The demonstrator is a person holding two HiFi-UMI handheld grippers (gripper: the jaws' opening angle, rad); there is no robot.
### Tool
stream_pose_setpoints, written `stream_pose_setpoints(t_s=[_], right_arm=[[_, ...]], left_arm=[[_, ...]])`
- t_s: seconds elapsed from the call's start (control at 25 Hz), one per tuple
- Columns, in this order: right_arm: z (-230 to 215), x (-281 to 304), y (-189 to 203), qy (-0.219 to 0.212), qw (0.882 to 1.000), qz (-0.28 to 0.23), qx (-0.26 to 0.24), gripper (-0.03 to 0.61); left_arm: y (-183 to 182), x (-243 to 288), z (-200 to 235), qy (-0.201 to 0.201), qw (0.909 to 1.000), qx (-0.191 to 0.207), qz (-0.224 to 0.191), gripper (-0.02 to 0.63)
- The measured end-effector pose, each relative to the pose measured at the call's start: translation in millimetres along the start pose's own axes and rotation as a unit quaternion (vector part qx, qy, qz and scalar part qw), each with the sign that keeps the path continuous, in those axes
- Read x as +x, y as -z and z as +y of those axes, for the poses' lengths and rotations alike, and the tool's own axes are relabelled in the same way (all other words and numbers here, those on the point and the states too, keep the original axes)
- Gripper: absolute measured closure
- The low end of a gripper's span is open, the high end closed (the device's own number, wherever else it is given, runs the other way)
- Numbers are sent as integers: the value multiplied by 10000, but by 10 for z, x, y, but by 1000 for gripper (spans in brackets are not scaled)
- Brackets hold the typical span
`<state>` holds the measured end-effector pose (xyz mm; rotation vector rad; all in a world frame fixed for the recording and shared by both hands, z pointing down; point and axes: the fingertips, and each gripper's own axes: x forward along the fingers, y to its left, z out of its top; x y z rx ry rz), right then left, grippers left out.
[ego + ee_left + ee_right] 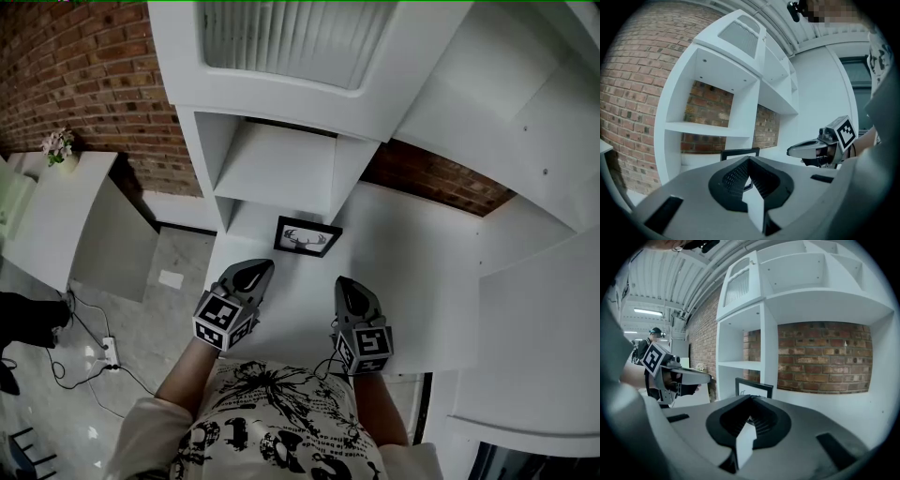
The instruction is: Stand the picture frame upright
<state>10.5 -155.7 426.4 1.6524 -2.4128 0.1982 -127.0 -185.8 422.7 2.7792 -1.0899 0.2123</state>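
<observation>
1. A white shelf unit (349,164) fills the far side of the scene, with a brick wall (84,66) behind it and showing through its open compartments.
2. A white counter (422,272) runs from the foot of the shelves toward the person and off to the right.
3. The left gripper (253,272) hovers over the near left part of the counter. Its jaws are pressed together with nothing between them.
4. The right gripper (351,291) hovers beside it, to the right and apart from it. Its jaws are also pressed together and empty.
5. The picture frame (307,237), black with a white antler print, stands upright on the counter at the foot of the shelves. It is beyond both grippers, roughly between them, and neither touches it.
6. A small bunch of flowers (58,145) sits on a low white cabinet at the far left.
</observation>
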Motion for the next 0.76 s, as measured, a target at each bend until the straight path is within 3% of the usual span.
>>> stream_pose_setpoints(t_s=[0.76], right_arm=[[-20,65,93,-26,9998,176,-54,575]], left_arm=[[20,20,-9,-127,9998,-130,124,608]])
